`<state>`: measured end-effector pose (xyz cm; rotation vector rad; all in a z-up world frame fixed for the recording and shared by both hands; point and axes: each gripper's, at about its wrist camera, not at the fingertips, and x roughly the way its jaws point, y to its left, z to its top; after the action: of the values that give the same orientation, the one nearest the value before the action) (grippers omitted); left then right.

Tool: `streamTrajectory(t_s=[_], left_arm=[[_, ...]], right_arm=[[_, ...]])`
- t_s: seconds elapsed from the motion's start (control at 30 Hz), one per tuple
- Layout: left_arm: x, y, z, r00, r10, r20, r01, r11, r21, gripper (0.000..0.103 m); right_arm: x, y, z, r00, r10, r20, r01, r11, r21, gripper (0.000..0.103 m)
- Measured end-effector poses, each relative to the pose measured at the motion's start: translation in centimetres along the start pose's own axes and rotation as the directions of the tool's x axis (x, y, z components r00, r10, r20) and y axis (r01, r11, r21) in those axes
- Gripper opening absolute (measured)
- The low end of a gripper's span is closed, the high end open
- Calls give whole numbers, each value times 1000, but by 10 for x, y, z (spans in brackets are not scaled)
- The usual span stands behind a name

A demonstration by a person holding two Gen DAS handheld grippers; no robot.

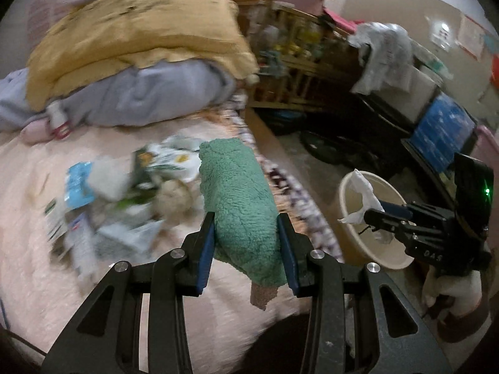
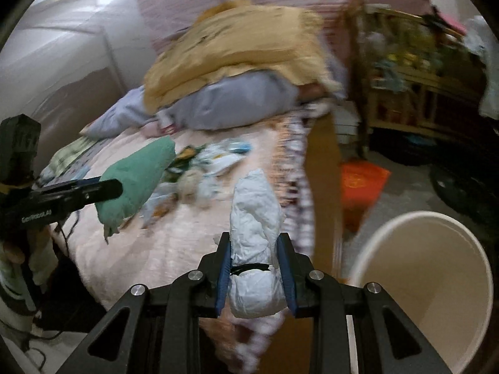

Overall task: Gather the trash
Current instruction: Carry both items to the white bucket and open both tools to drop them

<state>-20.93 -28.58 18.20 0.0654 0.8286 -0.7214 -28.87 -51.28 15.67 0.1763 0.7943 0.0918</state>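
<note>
The bin (image 2: pixel 443 280) is standing on the floor beside the bed (image 1: pixel 37 249), with a trash pile (image 1: pixel 124 193) lying mid-bed, well apart from the bin. The left gripper (image 1: pixel 246 237) is clamping a green cloth (image 1: pixel 240 193), jaws partly closed, away from the bin. The right gripper (image 2: pixel 254 261) is pinching a white wad (image 2: pixel 255 218) tightly, near the bin's rim. Releasing early is risking the wad landing on the floor; the cloth's dangling end may be slipping

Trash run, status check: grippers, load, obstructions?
Left gripper shut on green cloth. Right gripper shut on white wad. Bin beside bed, nothing blocking it.
</note>
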Motion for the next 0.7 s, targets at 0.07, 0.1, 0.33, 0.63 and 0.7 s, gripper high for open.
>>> streamTrajectory(t_s=[0.07,0.1,0.33,0.63,0.7], left_arm=[[10,-16,5,1000,-15,-8,15,1000,26,36],[15,-25,7,1000,-24,-13,24,999,42,36],[50,-70,16,995,-75,-64,81,992,100,36],[98,-129,22,973,-170,-153,189,974,123,37],[105,-141,22,969,-191,-159,211,970,121,37]], right_arm=[[-8,-13,-5,999,-41,4,41,999,18,28],[-11,-20,-8,998,-57,4,56,998,29,28],[-29,-68,-26,987,-159,-5,158,981,115,28],[-41,-118,-44,969,-245,-22,244,946,212,28],[-42,-127,-48,966,-258,-29,258,938,231,28]])
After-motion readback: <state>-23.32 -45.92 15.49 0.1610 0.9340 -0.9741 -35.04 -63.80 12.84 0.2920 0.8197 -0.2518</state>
